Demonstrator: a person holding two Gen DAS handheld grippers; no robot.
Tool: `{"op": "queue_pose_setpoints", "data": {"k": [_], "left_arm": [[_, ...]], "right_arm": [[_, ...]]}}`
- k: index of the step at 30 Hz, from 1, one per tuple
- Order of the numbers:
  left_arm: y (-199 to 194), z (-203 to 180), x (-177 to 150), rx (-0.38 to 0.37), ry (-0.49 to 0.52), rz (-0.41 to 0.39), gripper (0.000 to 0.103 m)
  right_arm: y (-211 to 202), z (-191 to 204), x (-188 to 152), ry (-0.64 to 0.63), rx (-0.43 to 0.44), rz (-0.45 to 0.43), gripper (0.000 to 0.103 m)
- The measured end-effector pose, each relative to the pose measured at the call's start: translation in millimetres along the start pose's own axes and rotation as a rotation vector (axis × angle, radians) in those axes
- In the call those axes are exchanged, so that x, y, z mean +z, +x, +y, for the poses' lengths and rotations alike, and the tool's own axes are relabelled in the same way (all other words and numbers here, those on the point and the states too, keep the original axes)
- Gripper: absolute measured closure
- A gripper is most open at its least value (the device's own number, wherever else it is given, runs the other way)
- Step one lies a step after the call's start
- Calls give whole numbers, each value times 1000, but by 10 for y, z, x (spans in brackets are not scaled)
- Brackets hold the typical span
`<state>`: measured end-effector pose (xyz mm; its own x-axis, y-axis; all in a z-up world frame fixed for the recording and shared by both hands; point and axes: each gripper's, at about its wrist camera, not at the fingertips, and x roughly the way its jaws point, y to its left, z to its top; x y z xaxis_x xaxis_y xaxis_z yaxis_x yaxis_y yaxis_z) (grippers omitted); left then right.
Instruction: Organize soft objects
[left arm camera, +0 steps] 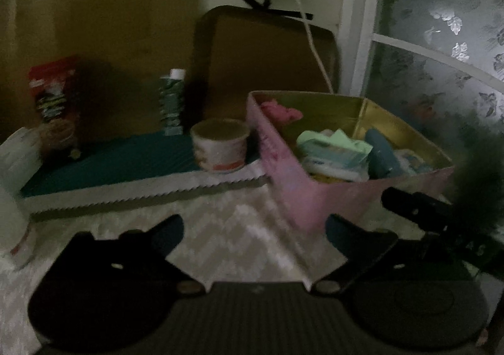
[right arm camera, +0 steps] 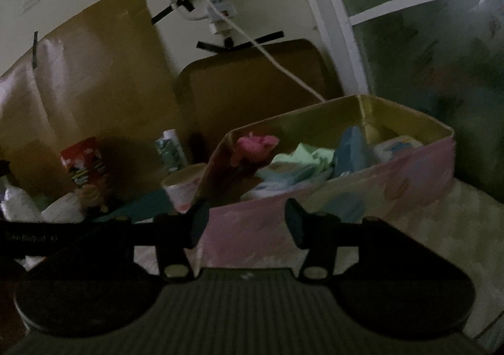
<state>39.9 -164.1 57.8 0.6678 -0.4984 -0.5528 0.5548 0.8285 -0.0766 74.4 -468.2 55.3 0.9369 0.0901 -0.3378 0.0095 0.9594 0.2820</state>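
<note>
A pink box (left arm camera: pixel 302 194) with a gold inside stands on the patterned cloth, right of centre. It holds soft things: a pink cloth (left arm camera: pixel 282 111), a green cloth (left arm camera: pixel 343 142), a blue piece (left arm camera: pixel 382 151) and wipe packs (left arm camera: pixel 334 159). My left gripper (left arm camera: pixel 255 229) is open and empty, low over the cloth, its right finger by the box's near corner. The box also shows in the right wrist view (right arm camera: pixel 393 178), with the pink cloth (right arm camera: pixel 255 145) and green cloth (right arm camera: pixel 305 155) inside. My right gripper (right arm camera: pixel 245 218) is open and empty just in front of the box's near wall.
A paper cup (left arm camera: pixel 219 144) stands on a teal mat (left arm camera: pixel 110 163) left of the box. A green bottle (left arm camera: pixel 171 103) and a red snack can (left arm camera: pixel 55 103) stand behind. White plastic bags (left arm camera: pixel 15 166) lie at far left. Cardboard (left arm camera: pixel 261 65) leans on the wall.
</note>
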Motion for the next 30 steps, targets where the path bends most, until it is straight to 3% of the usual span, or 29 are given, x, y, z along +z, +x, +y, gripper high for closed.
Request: {"op": "queue_pose_setpoints", "data": {"k": [6,14,30], "left_arm": [[-68,73,-170,33,-5,26,0],[-69,182,-324,75,-22,67,0],[-62,220,-399,119,-3,76,0]], "right_arm": [[-91,137,-95,2,16,24,39],[-153,264,-191,-11,14,42,39],[-166,331,-226,-24,21,53,34]]}}
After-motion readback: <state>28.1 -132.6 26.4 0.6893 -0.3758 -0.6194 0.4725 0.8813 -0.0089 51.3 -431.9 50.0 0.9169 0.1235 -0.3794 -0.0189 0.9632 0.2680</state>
